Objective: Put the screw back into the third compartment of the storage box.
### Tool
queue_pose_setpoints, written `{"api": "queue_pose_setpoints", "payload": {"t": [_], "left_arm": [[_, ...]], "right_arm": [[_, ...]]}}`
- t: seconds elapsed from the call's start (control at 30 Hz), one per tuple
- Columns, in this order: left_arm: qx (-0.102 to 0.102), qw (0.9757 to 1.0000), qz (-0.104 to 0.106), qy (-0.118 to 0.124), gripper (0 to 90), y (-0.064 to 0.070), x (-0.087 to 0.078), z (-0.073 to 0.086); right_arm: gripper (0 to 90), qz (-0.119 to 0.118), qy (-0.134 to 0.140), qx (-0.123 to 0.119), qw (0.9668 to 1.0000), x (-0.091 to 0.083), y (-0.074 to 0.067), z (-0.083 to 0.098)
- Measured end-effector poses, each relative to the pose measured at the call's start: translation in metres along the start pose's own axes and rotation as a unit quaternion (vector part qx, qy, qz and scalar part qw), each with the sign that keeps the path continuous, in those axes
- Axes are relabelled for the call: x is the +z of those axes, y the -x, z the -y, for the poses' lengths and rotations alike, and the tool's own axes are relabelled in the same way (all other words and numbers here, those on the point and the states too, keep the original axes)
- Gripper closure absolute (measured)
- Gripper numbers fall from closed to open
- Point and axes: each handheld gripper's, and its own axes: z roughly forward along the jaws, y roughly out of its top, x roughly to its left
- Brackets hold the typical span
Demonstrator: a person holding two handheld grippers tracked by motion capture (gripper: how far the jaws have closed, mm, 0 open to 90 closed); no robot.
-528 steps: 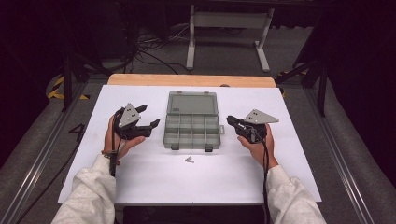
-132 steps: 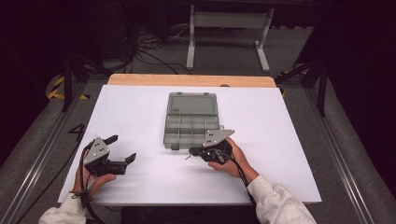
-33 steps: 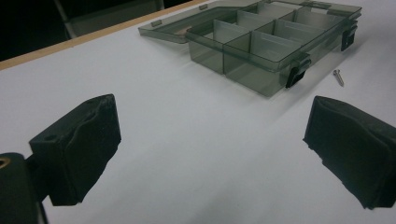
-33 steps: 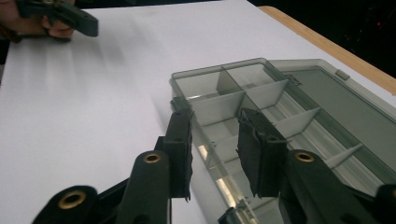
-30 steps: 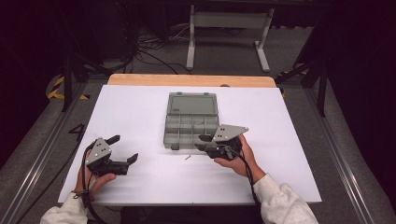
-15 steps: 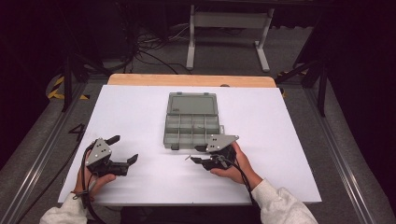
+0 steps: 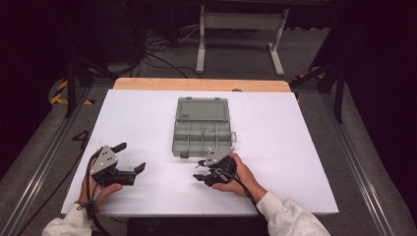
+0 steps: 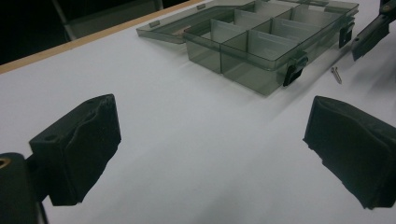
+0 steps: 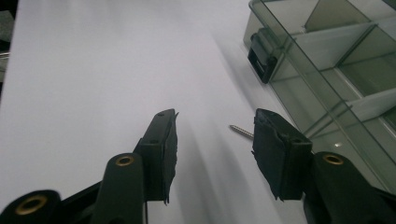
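A person seated at a white table (image 7: 147, 123) works two hand-held grippers beside a clear grey plastic organizer box (image 7: 201, 135), whose lid lies folded open toward the far edge. The right gripper (image 7: 200, 170) sits low over the table just in front of the box's near right corner, pointing toward the person's left. Its jaws have just been opening and now stand partly apart with nothing pressed between them. In the right gripper view, a small metal screw (image 9: 241, 131) lies on the bare table just past the tip of the jaw nearer the box, partly hidden behind that jaw and close to the box wall (image 9: 299, 70); whether the jaw touches it cannot be told. The left gripper view shows the same screw (image 8: 335, 74) lying near the box's black latch (image 8: 293, 72), just outside the front wall.

The left gripper (image 7: 132, 158) rests near the table's front left corner, well apart from the box. Its jaws are spread wide and empty, with bare table between the pads (image 8: 77, 144).

The box compartments look empty in the gripper views. No brand, label or lettering can be read on the box, the grippers or the table.
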Motion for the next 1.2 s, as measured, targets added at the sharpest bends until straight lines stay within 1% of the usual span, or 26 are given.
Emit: {"api": "queue_pose_setpoints", "payload": {"t": [0.07, 0.1, 0.17, 0.2, 0.3, 0.33, 0.37, 0.4, 0.43, 0.53, 0.6, 0.77, 0.83, 0.9, 1.0, 1.1, 1.2], "left_arm": [[0.000, 1.0000, 0.000, 0.000, 4.3, 0.000, 0.000, 0.000], [0.001, 1.0000, 0.001, 0.000, 4.4, 0.000, 0.000, 0.000], [0.000, 1.0000, 0.002, -0.001, 4.4, 0.000, 0.001, 0.000], [0.001, 1.0000, 0.002, -0.002, 4.4, 0.000, 0.001, 0.000], [0.001, 1.0000, 0.002, -0.003, 4.4, 0.001, 0.001, 0.000], [0.004, 1.0000, 0.001, -0.003, 4.4, 0.001, 0.000, 0.000], [0.000, 1.0000, 0.002, -0.002, 4.4, 0.001, 0.000, 0.000], [0.001, 1.0000, 0.001, -0.004, 4.4, 0.000, -0.001, 0.000], [0.001, 1.0000, 0.001, -0.004, 4.4, 0.000, -0.001, 0.000], [-0.001, 1.0000, 0.002, -0.002, 4.4, 0.001, -0.001, 0.000], [0.000, 1.0000, 0.003, -0.001, 4.4, 0.001, -0.001, 0.001], [-0.002, 1.0000, 0.002, 0.000, 4.4, 0.002, -0.002, 0.001], [-0.001, 1.0000, 0.003, -0.002, 4.4, 0.002, -0.002, 0.001], [-0.001, 1.0000, 0.003, -0.001, 4.4, 0.003, -0.002, 0.001], [0.000, 1.0000, 0.003, 0.000, 4.4, 0.003, -0.002, 0.000], [0.002, 1.0000, 0.003, -0.003, 4.4, 0.002, -0.001, 0.001], [0.002, 1.0000, 0.003, -0.003, 4.4, 0.001, -0.001, 0.001]], "right_arm": [[50.0, 0.006, -0.008, 0.011, 0.9999, 0.004, 0.003, 0.001], [49.6, 0.011, -0.009, 0.011, 0.9998, 0.005, 0.004, 0.002], [49.1, 0.010, -0.011, 0.020, 0.9997, 0.007, 0.006, 0.002], [48.6, 0.018, -0.014, 0.024, 0.9995, 0.010, 0.007, 0.002], [48.8, 0.016, -0.017, 0.035, 0.9991, 0.016, 0.009, 0.001], [48.7, 0.017, -0.016, 0.037, 0.9990, 0.016, 0.009, 0.000], [49.5, 0.019, -0.018, 0.037, 0.9989, 0.017, 0.008, -0.001], [52.8, 0.016, -0.019, 0.040, 0.9989, 0.018, 0.008, -0.002], [52.8, 0.016, -0.019, 0.040, 0.9989, 0.018, 0.008, -0.002], [57.7, 0.014, -0.017, 0.043, 0.9988, 0.020, 0.005, -0.003], [60.6, 0.011, -0.015, 0.051, 0.9985, 0.020, 0.006, -0.002], [68.7, 0.013, -0.014, 0.051, 0.9985, 0.021, 0.006, -0.003], [69.6, 0.012, -0.014, 0.049, 0.9986, 0.021, 0.006, -0.003], [80.1, 0.009, -0.012, 0.048, 0.9987, 0.020, 0.006, -0.003], [82.4, 0.008, -0.014, 0.038, 0.9991, 0.021, 0.004, -0.004], [85.6, 0.000, -0.014, 0.033, 0.9993, 0.021, 0.005, -0.004], [86.4, -0.005, -0.014, 0.030, 0.9994, 0.020, 0.006, -0.004]]}}
